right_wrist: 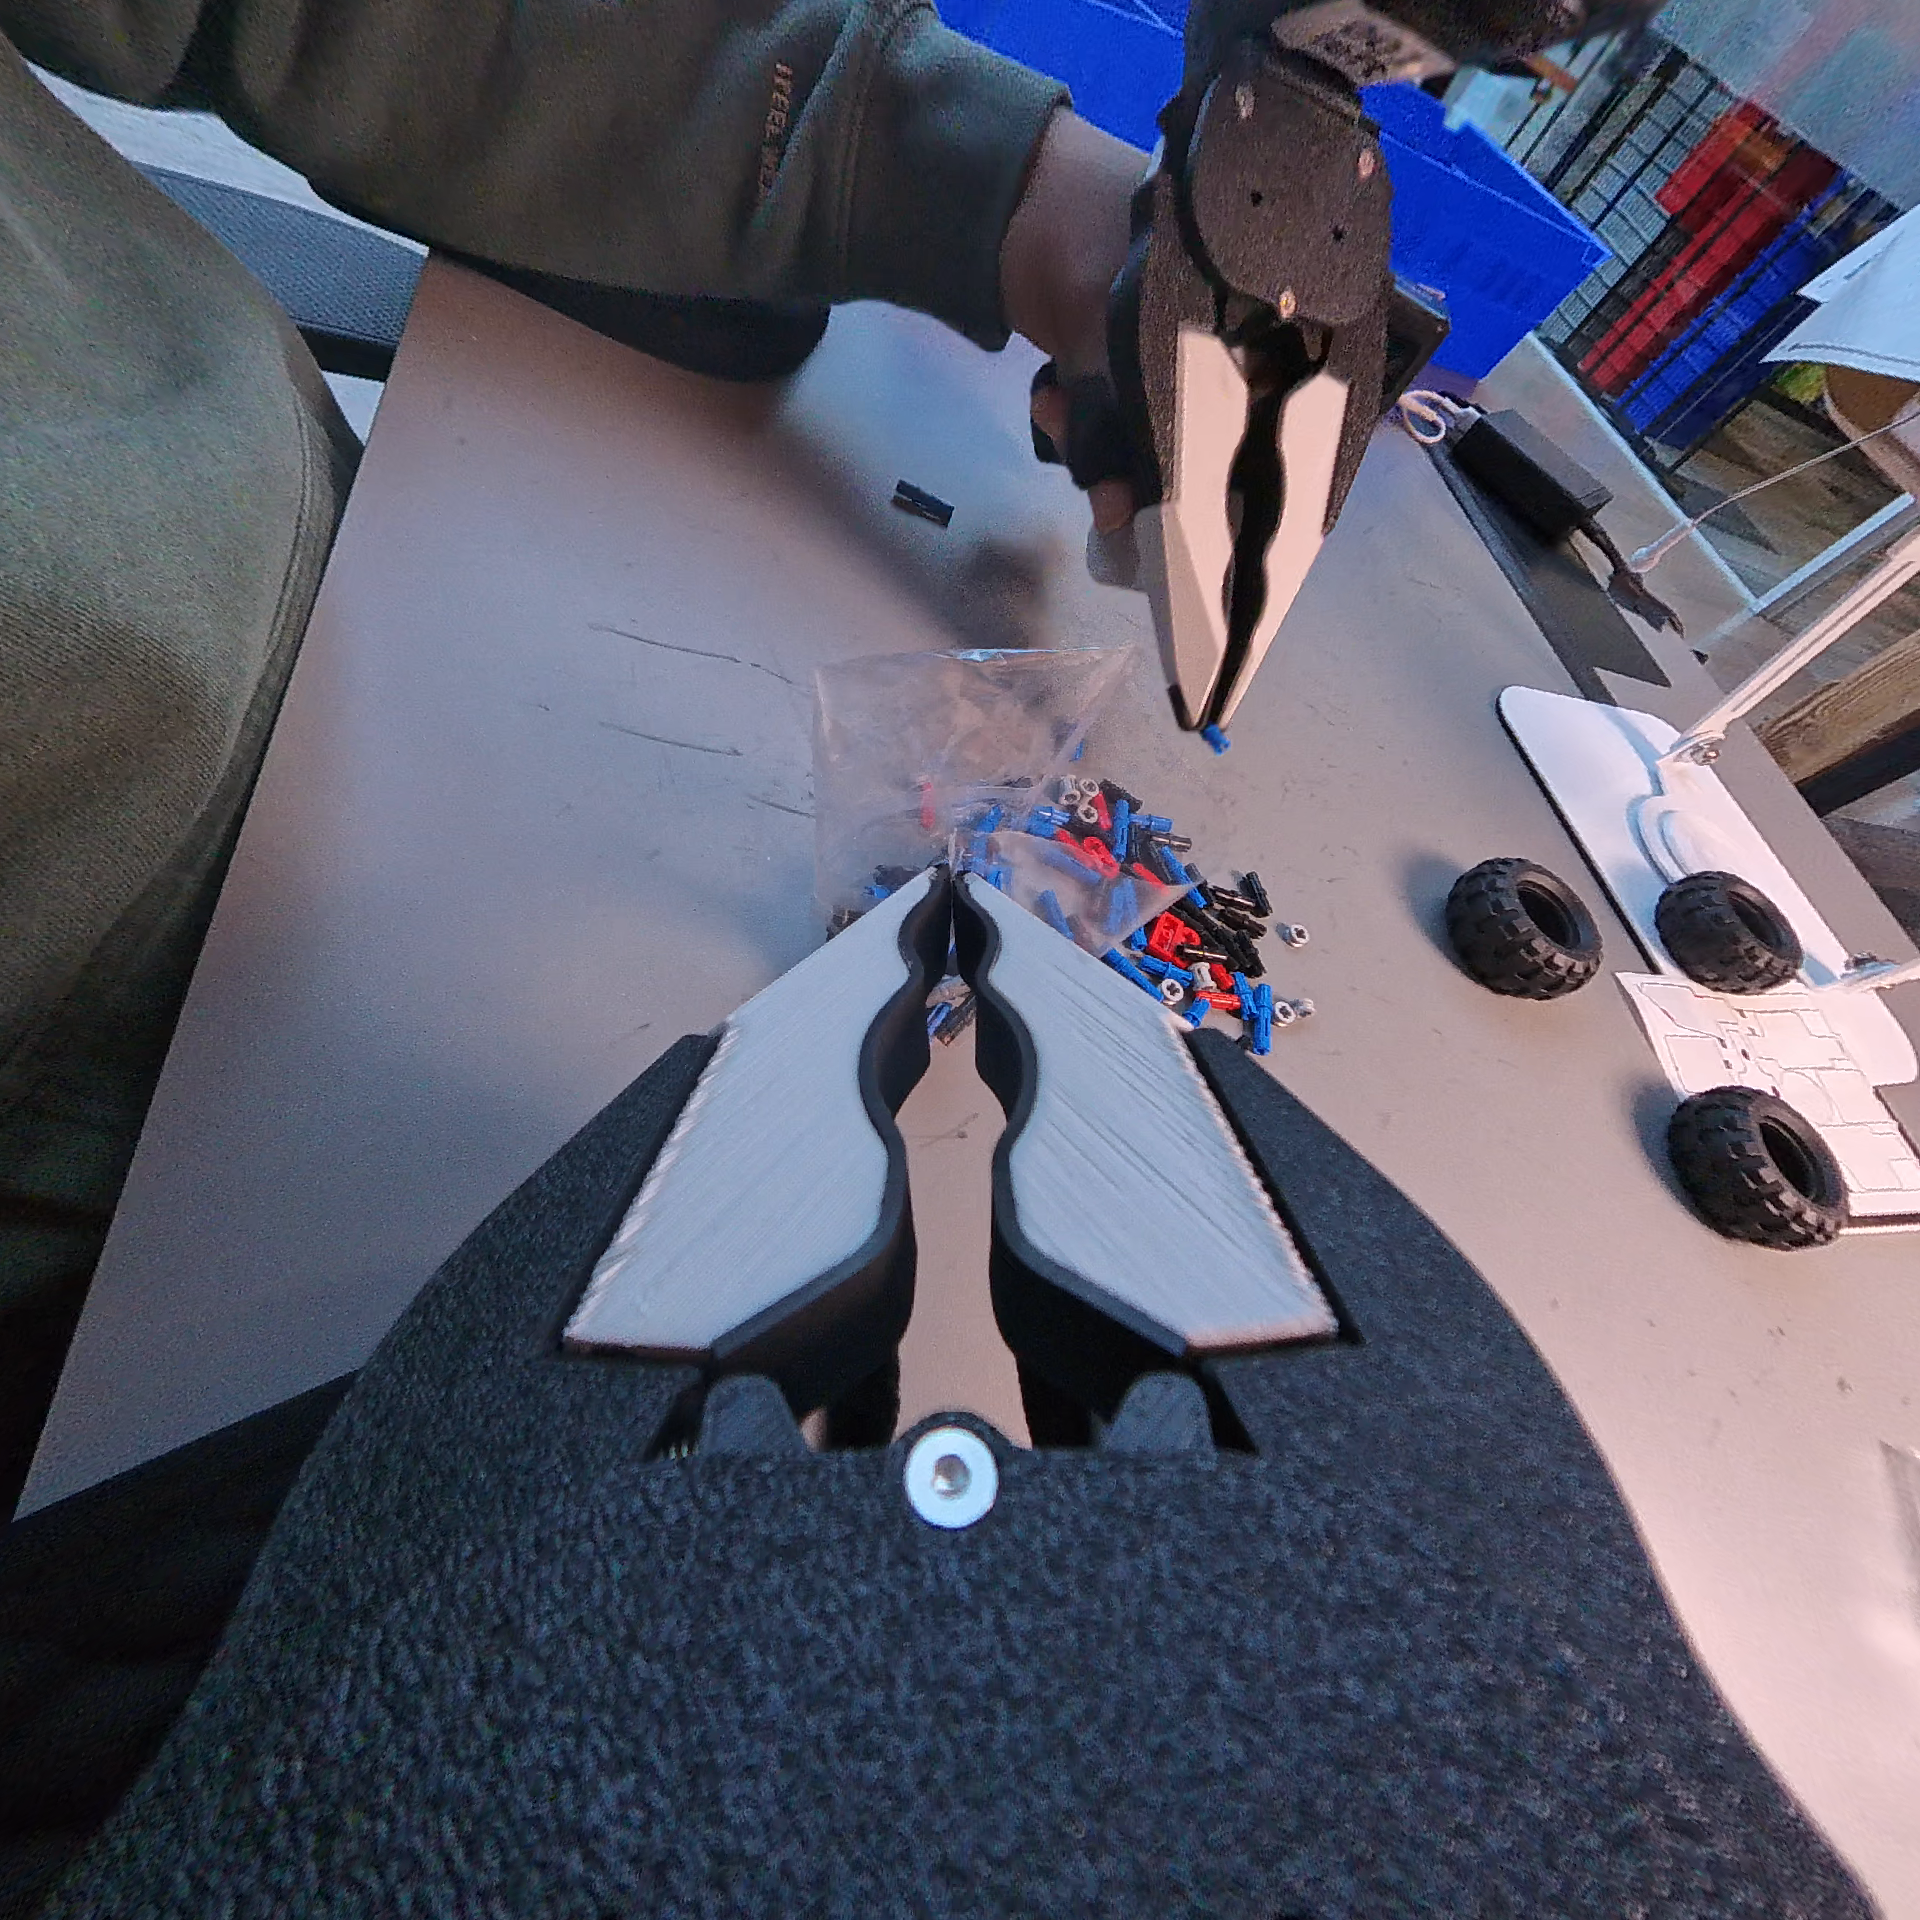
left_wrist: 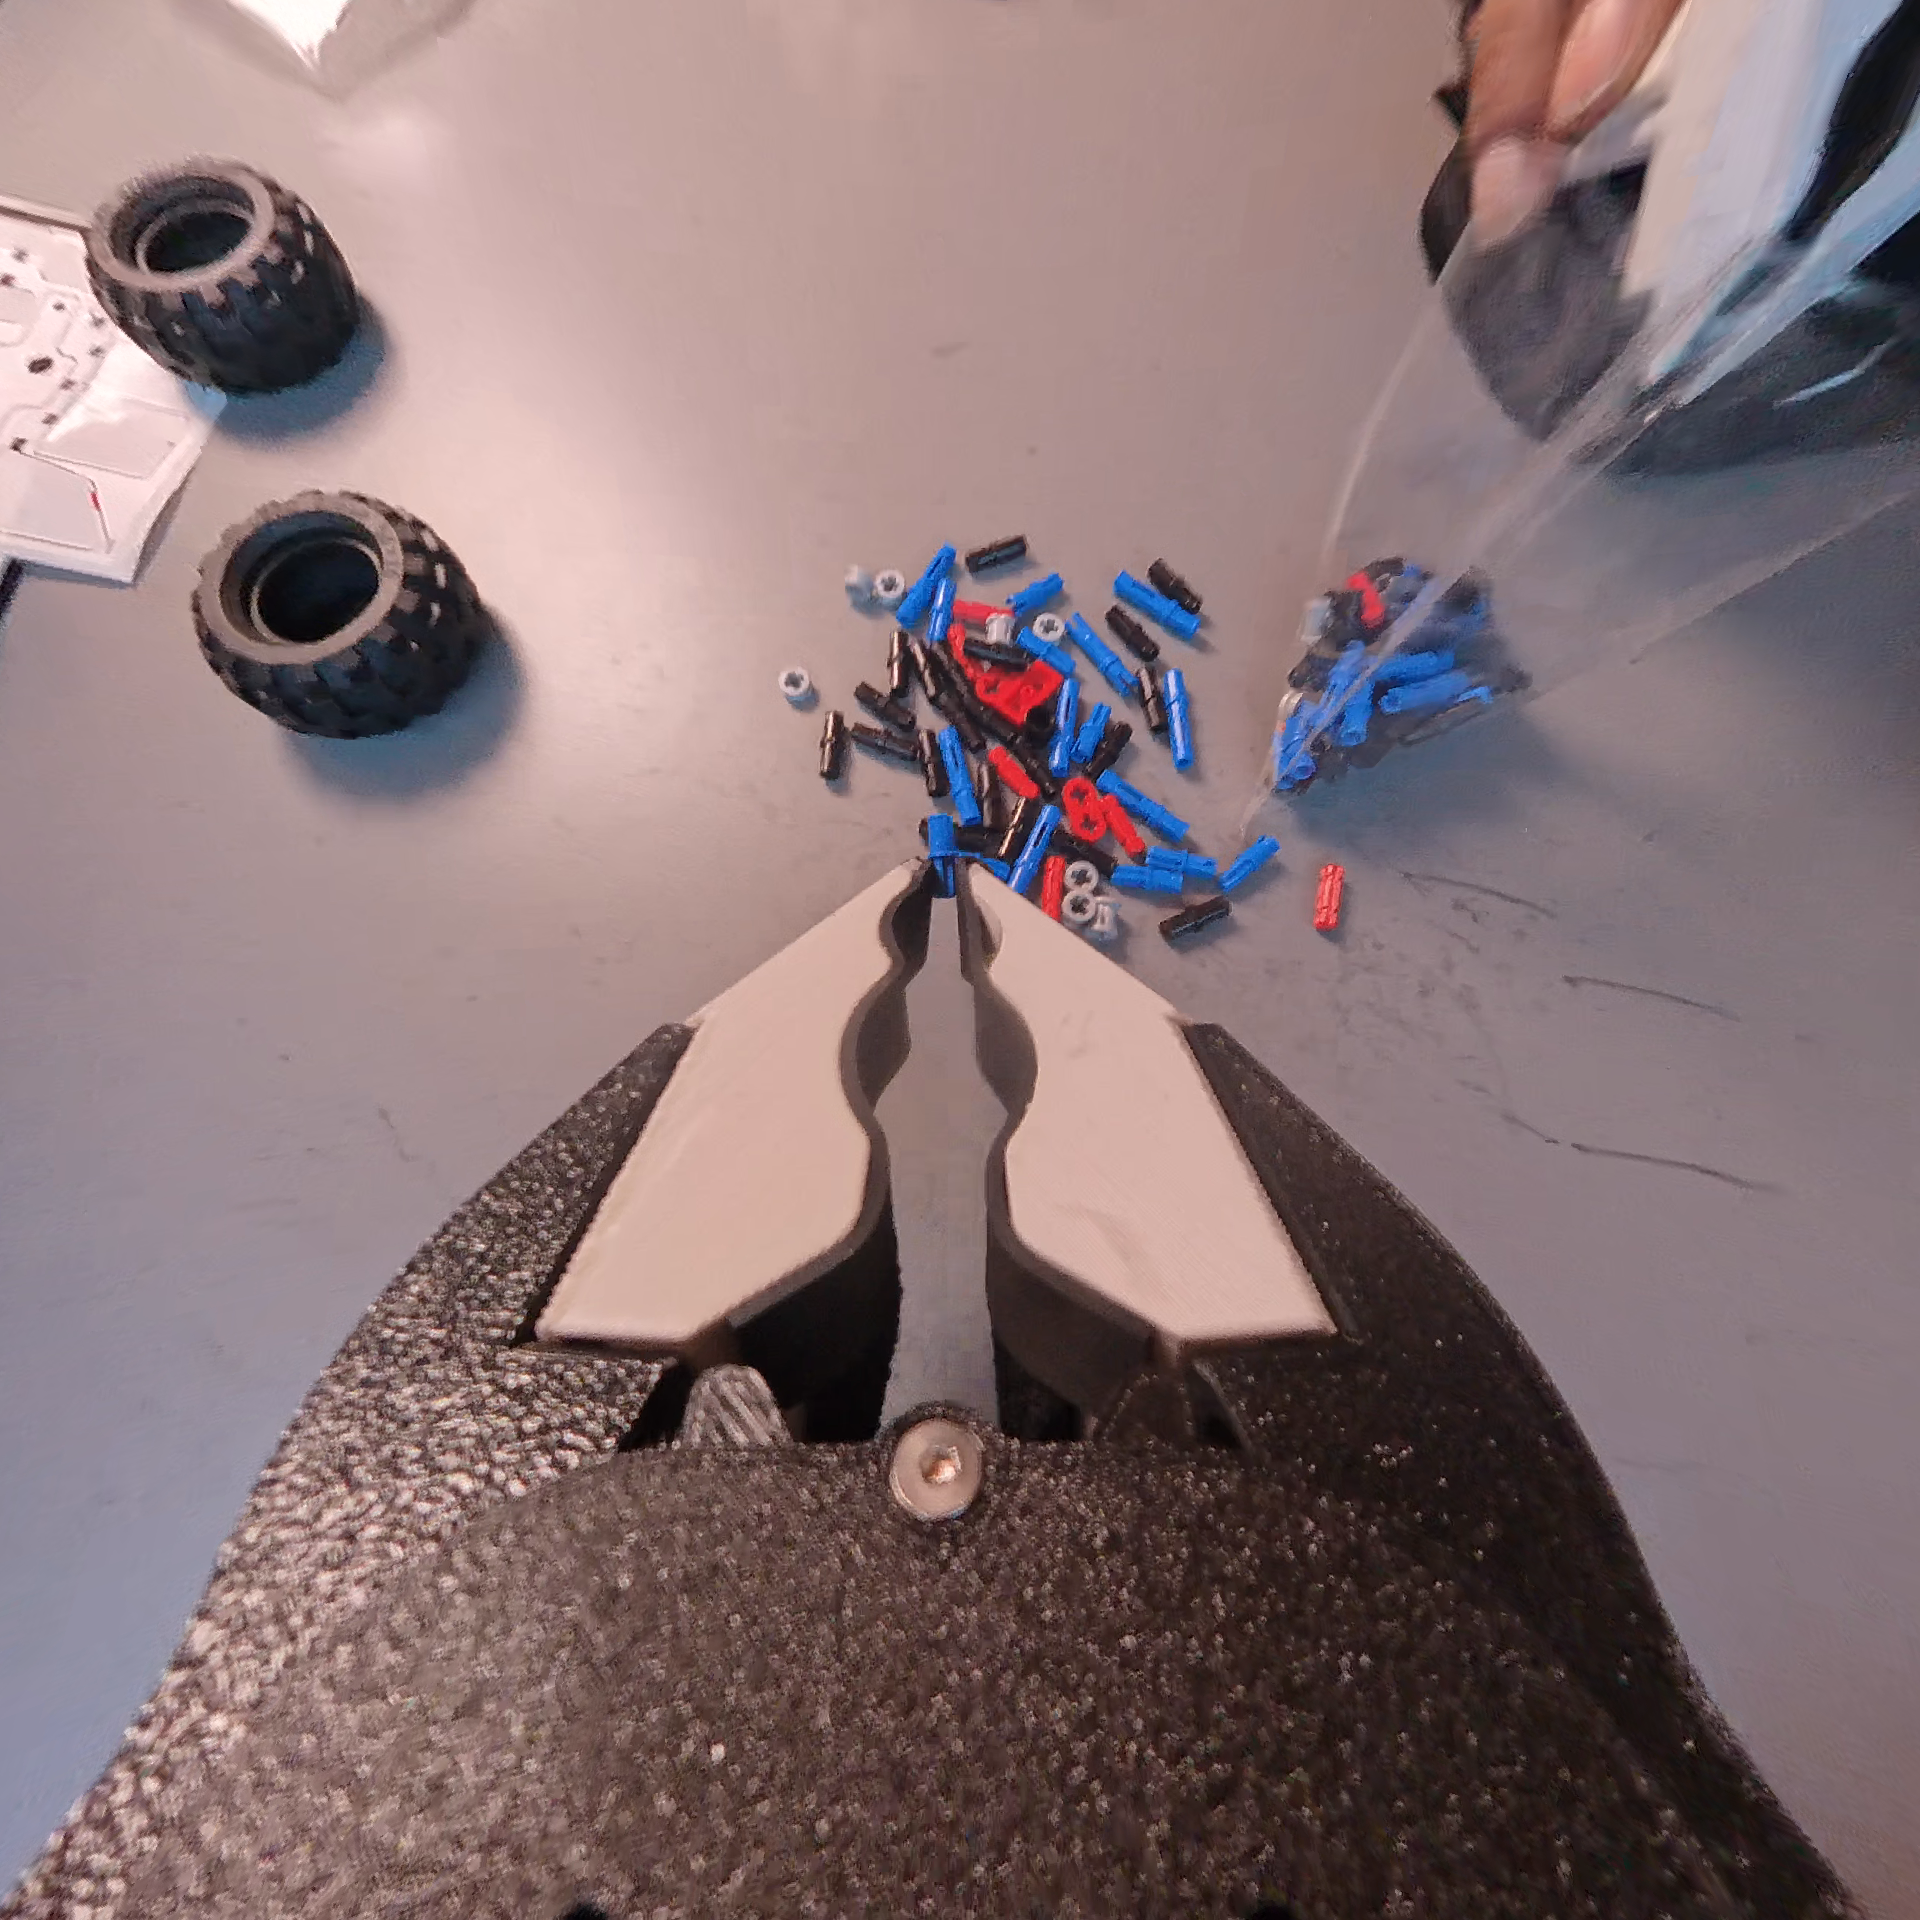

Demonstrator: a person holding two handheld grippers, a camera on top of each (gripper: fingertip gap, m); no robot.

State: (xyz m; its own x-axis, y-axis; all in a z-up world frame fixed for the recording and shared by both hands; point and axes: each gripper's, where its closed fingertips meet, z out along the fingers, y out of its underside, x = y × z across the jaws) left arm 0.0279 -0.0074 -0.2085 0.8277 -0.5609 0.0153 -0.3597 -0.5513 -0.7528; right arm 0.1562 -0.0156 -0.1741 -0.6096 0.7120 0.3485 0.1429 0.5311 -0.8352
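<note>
The grey counter (left_wrist: 644, 156) carries everything, its wide bare top leaving room for small parts to be spread out and seen one by one. At its far side lie black knobby tyres (right_wrist: 1523, 928), on their sides so they cannot roll, next to a white printed sheet (right_wrist: 1766, 1081). The clear plastic bag (right_wrist: 966, 748) hangs tilted from the right gripper (right_wrist: 952, 878), whose jaws are pinched tight on its film; held by one edge like this, its mouth points down to the counter and some pins sit bunched at the low end. Below it lies the loose pile of blue, black and red pins (left_wrist: 1023, 727), with a few grey bushes at its edge. The left gripper (left_wrist: 943, 868) hangs just above the pile's near edge, jaws closed on a single blue pin (left_wrist: 941, 844).
</note>
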